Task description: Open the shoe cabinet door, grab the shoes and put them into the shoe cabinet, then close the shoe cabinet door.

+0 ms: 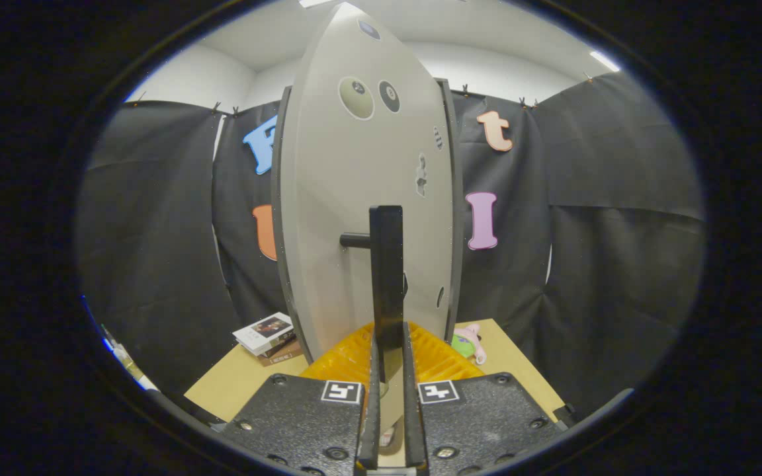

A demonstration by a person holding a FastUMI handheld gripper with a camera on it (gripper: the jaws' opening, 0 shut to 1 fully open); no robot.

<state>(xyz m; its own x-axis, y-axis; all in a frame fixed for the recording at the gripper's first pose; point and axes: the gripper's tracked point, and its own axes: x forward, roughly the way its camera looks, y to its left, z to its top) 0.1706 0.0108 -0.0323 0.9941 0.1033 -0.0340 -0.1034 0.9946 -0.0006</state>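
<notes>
With door swung edge-on just ahead, jaws closed on both sides of bar handle. Yellow rack below the door, on counter; books left.

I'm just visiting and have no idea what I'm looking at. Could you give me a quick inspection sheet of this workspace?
Surface: tan table.
Job's things: grey cabinet door, swung edge-on toward the camera; its black bar handle sits between the fingers.
Clutter: stacked books; orange ribbed mat; small pink and green toy.
Grippers: gripper, fingers closed on the handle.
Cables: nothing seen.
Surroundings: black cloth wall, white ceiling.
</notes>
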